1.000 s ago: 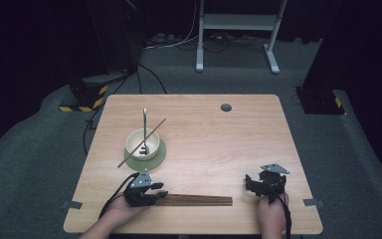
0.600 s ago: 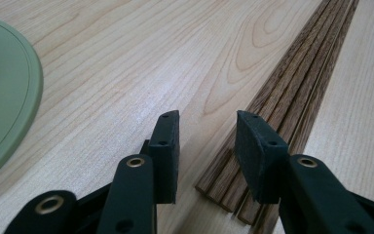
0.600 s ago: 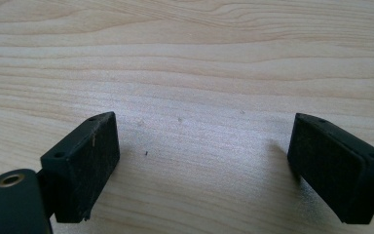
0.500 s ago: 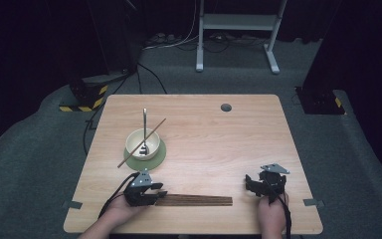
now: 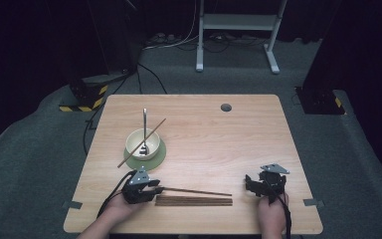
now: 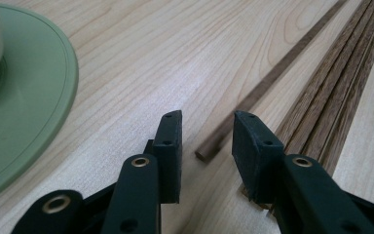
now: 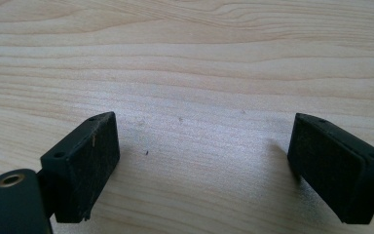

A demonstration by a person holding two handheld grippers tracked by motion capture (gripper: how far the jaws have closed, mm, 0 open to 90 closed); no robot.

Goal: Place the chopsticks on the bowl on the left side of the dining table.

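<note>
Near the table's (image 5: 199, 144) front edge, the left tool (image 6: 205, 127), jaws just closing yet clear of the single chopstick (image 6: 268, 80) between them beside the chopstick bundle (image 5: 194, 201), should centre on its end before pinching, while the right tool (image 7: 202, 165) gapes empty.

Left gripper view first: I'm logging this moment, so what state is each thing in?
Left gripper: open, jaws just closing around the single chopstick's end, pads not touching it.
Right gripper: open wide, nothing between.
Single chopstick: lying apart from the bundle.
Chopstick bundle: flat on the table.
Bowl: upright on green saucer, a chopstick across it.
</note>
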